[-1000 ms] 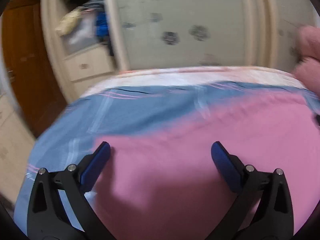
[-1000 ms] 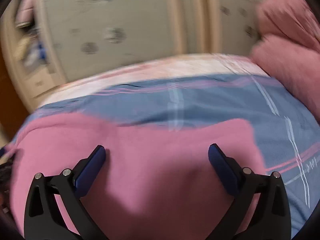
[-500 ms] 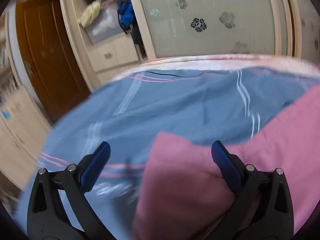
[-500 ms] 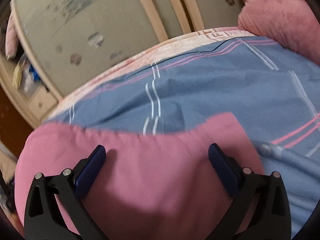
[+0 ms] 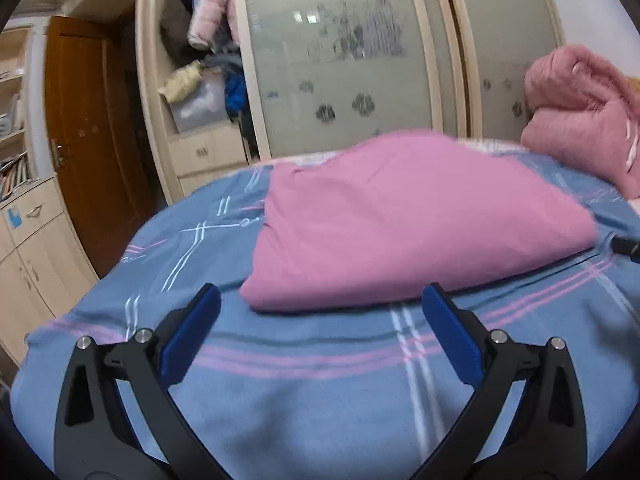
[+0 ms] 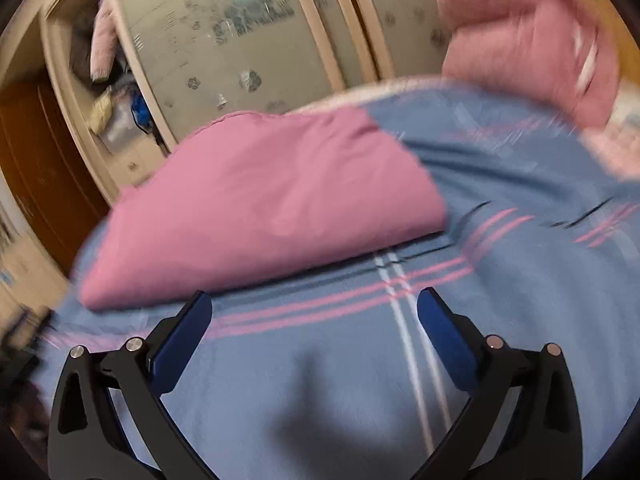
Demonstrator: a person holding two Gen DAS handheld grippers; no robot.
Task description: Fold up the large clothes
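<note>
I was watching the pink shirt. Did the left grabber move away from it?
Yes. The left gripper has backed off: the pink garment, earlier between its fingers, now lies beyond them on the blue bedsheet.

My left gripper (image 5: pixel 320 312) and right gripper (image 6: pixel 314 312) have black plastic arms, blue finger pads (image 5: pixel 190 334) and silver screws (image 5: pixel 142 336).

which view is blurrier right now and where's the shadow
Right wrist view: motion-blurred throughout, worst on the pink quilt; a dark shadow lies on the blue bedsheet between the open fingers. Left wrist view: sharper, the pink garment slightly soft, fisheye bending the wardrobe door.
</note>
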